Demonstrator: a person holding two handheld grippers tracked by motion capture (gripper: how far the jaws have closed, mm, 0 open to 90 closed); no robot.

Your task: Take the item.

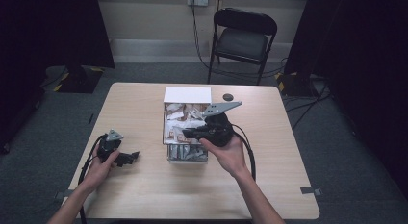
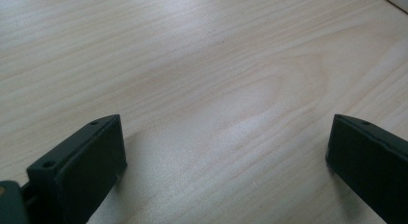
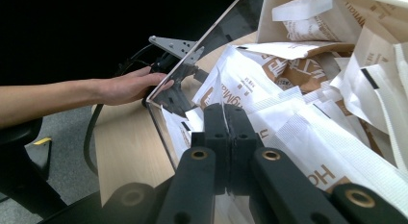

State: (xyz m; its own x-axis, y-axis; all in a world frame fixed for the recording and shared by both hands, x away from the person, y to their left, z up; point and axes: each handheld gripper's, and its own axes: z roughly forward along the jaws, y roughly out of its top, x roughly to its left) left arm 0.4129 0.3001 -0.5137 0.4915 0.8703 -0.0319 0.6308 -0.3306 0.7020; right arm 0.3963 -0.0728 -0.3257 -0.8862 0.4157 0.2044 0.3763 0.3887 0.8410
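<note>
Pale wood table (image 1: pixel 144 185); left gripper (image 1: pixel 126 158) low, fingers wide apart, empty; right gripper (image 1: pixel 188 133) fingers closed over box (image 1: pixel 187 94) of sachets (image 3: pixel 308 137).

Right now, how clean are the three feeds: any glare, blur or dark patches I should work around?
High view: soft and low-detail, room edges near black, table evenly lit. Left gripper view: pale sheen across the wood, soft shadows beside the left gripper, near parts slightly blurred. Right gripper view: packets bright and readable, upper left black, right gripper in close-up.
</note>
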